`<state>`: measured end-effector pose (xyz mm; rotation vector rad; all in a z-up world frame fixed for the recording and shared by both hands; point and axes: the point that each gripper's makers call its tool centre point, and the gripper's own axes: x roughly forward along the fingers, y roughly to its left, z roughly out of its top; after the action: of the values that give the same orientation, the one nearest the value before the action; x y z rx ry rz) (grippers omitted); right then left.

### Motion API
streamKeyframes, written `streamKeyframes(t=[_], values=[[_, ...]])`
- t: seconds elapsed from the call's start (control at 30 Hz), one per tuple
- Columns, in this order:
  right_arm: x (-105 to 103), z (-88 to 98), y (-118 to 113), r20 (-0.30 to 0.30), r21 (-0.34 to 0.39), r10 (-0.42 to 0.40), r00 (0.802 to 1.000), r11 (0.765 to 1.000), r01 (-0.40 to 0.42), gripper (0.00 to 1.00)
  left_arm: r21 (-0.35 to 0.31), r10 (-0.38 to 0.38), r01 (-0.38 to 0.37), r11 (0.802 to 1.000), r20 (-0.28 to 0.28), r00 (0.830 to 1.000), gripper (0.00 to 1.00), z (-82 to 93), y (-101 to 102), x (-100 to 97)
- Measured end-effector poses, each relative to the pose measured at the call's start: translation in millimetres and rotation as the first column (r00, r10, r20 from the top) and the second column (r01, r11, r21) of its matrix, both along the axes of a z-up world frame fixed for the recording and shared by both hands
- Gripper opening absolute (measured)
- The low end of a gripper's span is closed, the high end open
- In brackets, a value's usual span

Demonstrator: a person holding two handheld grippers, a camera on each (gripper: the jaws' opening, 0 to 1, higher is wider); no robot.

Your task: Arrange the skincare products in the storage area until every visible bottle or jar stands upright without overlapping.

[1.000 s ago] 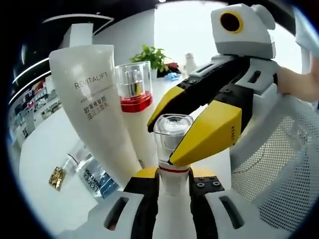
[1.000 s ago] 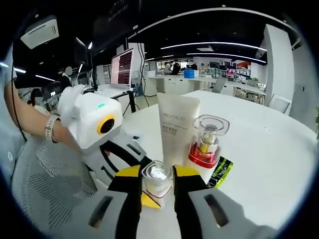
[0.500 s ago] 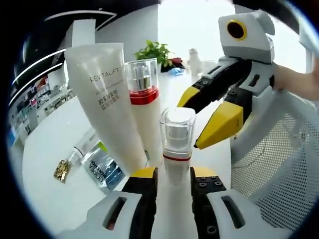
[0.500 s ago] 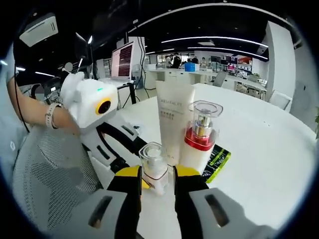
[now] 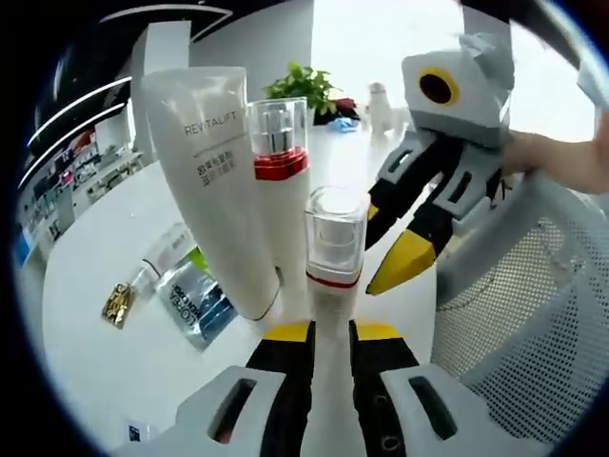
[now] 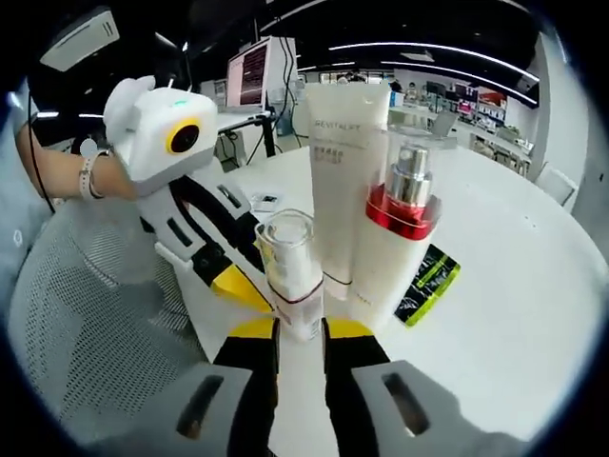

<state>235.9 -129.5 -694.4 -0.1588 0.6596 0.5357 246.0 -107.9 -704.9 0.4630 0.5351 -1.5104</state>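
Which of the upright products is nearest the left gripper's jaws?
The short white bottle with the clear square cap, between the jaws; the taller red-collared pump bottle and white REVITALIFT tube stand behind.

My left gripper (image 5: 329, 335) is showing black fingers capped with yellow pads, set in a white shell with dark slots. My right gripper (image 6: 299, 335) is wearing the same black, yellow and white, screws dotting its black links. On my left wrist a beaded bracelet (image 6: 88, 177) is sitting.
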Motion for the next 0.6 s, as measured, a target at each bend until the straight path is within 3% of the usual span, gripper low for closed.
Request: streamKeyframes(t=[0.6], values=[[4.7, -9.2, -11.0, -0.029, -0.018, 0.005, 1.000, 1.000, -0.005, 0.11, 0.019, 0.005, -0.005, 1.000, -0.018, 1.000, 0.07, -5.8, -18.1, 2.2]])
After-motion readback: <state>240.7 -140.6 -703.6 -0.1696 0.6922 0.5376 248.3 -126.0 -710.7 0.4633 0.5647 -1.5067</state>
